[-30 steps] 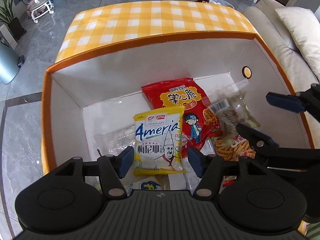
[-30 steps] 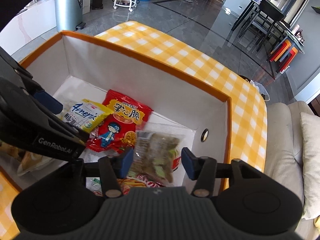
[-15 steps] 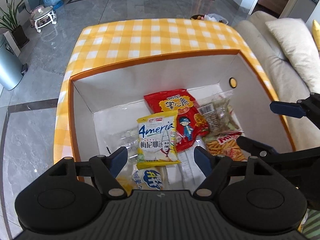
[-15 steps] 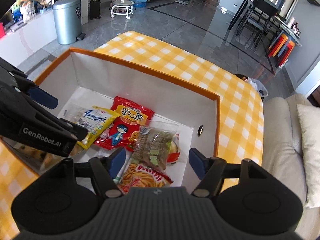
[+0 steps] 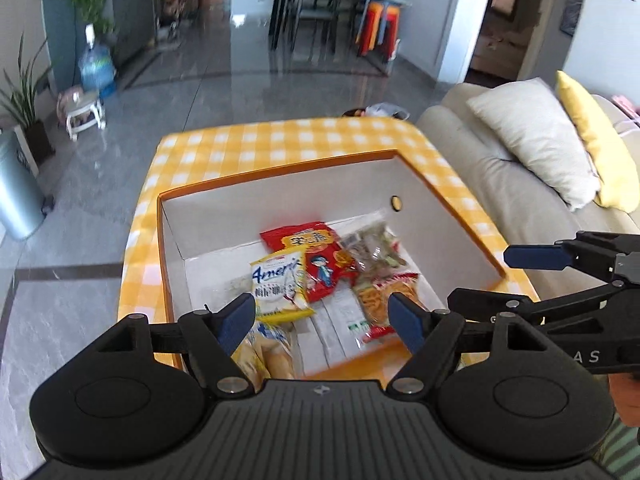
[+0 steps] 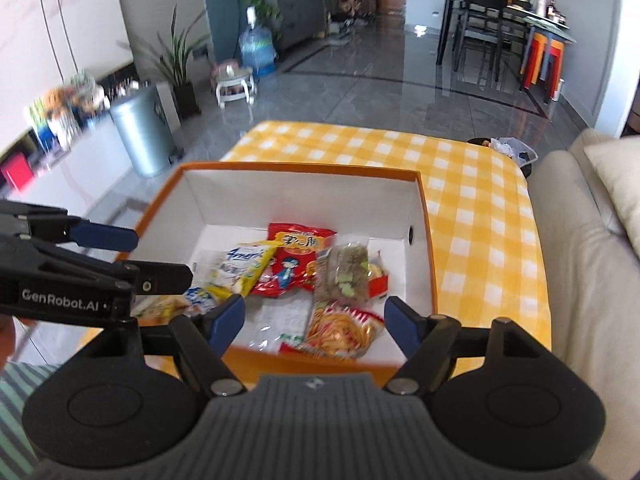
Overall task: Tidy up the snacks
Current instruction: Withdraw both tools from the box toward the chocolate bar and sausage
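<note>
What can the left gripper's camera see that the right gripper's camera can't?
Only the left wrist view shows the yellow cushion on the sofa. Only the right wrist view shows the low white counter with its clutter, left of the bin. Both show the orange box on the checked tablecloth, the red snack bag, the water jug, and both open, empty grippers: left, right.

Two wrist cameras looking down into one box

Both are facing forward and downward from above, sharing the orange box (image 5: 460,220) (image 6: 426,240) and each other's gripper.
</note>
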A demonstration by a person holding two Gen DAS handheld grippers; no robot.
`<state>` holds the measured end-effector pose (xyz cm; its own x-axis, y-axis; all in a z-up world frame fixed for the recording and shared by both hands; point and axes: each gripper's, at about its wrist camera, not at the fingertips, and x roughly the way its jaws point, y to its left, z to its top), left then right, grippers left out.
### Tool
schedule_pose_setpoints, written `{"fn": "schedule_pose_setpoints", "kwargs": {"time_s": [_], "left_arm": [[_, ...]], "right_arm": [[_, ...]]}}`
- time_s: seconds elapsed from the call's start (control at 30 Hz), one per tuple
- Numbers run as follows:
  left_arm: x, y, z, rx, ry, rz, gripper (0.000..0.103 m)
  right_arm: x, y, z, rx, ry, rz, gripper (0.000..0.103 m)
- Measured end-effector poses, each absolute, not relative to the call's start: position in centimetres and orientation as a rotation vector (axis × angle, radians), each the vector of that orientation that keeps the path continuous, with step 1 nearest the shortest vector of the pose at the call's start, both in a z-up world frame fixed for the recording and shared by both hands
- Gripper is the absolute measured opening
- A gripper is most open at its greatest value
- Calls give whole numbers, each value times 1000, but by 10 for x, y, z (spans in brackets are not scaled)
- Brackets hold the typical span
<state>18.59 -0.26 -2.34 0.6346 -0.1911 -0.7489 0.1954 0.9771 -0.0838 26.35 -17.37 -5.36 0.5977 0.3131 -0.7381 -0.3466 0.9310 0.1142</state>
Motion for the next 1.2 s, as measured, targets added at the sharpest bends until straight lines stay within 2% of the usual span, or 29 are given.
{"fn": "schedule_pose_setpoints", "kwargs": {"time_s": [0.27, 0.53, 0.63, 0.83, 1.17, 1.2], "left_arm": [[127, -13, -33, 20, 795, -240, 89], [95, -24, -75, -16, 852, -218, 87], [86, -29, -92, -22, 870, -213, 79], [79, -36, -113, -7, 907, -213, 72], [94, -40, -133, -17, 943, -192, 70], [96, -40, -135, -20, 951, -198, 70]], "right_arm": [[186, -194, -67, 63, 807, 276, 74], [141, -208, -91, 154, 870, 145, 74], [133, -207, -100, 115, 882, 120, 74], [126, -208, -129, 93, 939, 72, 68], [138, -202, -145, 107, 978, 90, 68], [141, -202, -146, 122, 985, 96, 66]]}}
